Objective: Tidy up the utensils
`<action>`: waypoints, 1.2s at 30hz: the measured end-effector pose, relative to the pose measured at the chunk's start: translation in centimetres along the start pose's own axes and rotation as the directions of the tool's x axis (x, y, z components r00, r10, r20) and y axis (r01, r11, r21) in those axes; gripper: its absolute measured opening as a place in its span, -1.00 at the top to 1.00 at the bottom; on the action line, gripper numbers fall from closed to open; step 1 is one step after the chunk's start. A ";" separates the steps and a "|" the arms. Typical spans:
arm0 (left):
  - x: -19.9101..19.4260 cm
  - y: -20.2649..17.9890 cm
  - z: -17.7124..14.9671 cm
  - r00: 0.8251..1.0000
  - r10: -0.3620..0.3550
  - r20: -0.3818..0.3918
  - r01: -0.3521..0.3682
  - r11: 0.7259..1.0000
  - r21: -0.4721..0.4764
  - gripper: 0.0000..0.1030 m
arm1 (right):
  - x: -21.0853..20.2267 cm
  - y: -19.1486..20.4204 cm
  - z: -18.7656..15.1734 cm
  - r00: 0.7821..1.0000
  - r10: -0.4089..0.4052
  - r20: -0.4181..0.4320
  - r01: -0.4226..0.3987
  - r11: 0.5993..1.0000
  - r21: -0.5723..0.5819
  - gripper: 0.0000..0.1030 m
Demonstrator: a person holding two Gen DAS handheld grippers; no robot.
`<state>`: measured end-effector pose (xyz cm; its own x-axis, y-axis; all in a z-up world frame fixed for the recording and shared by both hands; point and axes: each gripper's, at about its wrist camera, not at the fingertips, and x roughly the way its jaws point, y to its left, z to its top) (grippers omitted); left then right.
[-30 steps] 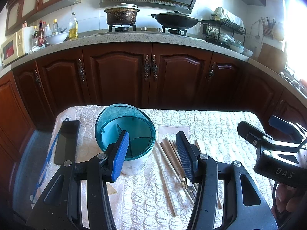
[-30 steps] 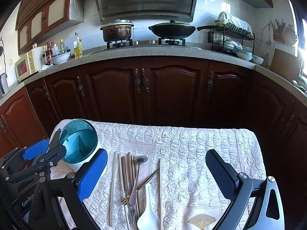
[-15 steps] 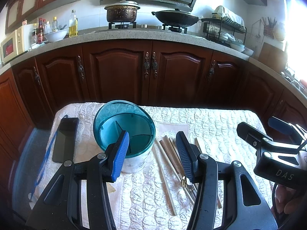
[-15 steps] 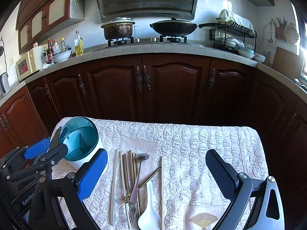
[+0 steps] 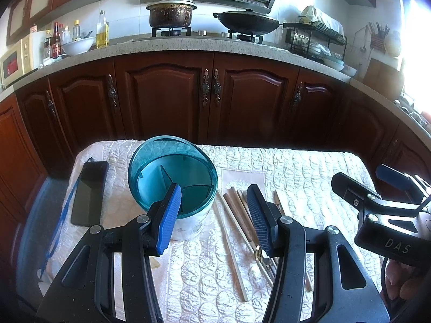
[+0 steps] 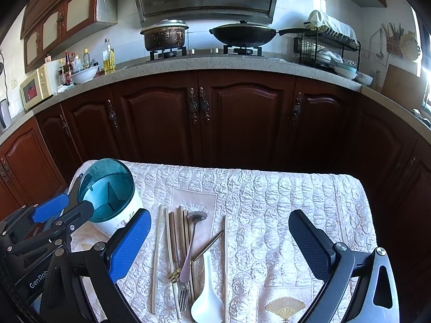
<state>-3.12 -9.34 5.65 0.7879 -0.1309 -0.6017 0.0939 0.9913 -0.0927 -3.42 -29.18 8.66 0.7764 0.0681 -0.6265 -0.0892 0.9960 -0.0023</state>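
Observation:
A teal-rimmed white utensil holder [image 5: 173, 177] [image 6: 107, 188] with inner dividers stands on the quilted table [image 6: 269, 196], empty. To its right lie several chopsticks [image 5: 229, 242] [image 6: 155, 263], a metal spoon [image 6: 192, 239], a fork [image 6: 183, 293], a small gold fork [image 6: 204, 247] and a white soup spoon [image 6: 207, 296]. My left gripper [image 5: 212, 218] is open, its left finger in front of the holder's near rim. My right gripper [image 6: 218, 242] is open wide above the utensils, holding nothing.
A black phone [image 5: 90, 192] with a blue lanyard lies left of the holder. A fan-print cloth [image 6: 285, 304] sits at the table's near right. Dark wooden cabinets [image 6: 215, 123] and a counter with pots stand beyond the far table edge.
Both views have drifted slightly, and the table and holder sit a little lower and farther. Neither gripper has changed its opening and nothing on the table moved.

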 end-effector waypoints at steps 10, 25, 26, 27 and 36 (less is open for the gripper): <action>0.9 0.5 -0.7 0.999 -0.007 -0.031 0.007 1.000 -0.011 0.01 | 0.9 -0.6 -0.5 1.000 0.001 -0.024 -0.001 1.000 0.007 -0.97; 7.0 0.8 -5.7 0.941 -0.197 -0.274 0.173 0.979 -0.111 0.02 | 8.2 -4.6 -5.1 0.959 0.153 -0.237 -0.126 0.984 0.128 -0.57; 7.5 0.5 -5.9 0.936 -0.203 -0.287 0.177 0.978 -0.112 0.02 | 8.7 -4.6 -5.3 0.954 0.173 -0.245 -0.143 0.980 0.138 -0.48; 8.1 0.2 -6.1 0.931 -0.208 -0.301 0.181 0.977 -0.113 0.03 | 9.3 -4.3 -5.3 0.947 0.199 -0.250 -0.168 0.976 0.141 -0.35; 13.2 0.0 -7.0 0.902 -0.196 -0.385 0.153 0.978 -0.141 0.52 | 16.1 -1.3 -3.6 0.883 0.342 -0.322 -0.306 0.939 0.160 0.12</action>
<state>2.97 -11.20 -7.84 0.4574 -0.3188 -0.8301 0.1262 0.9473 -0.2943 6.98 -29.61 -4.21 0.4541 0.3825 -0.8047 -0.2212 0.9233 0.3140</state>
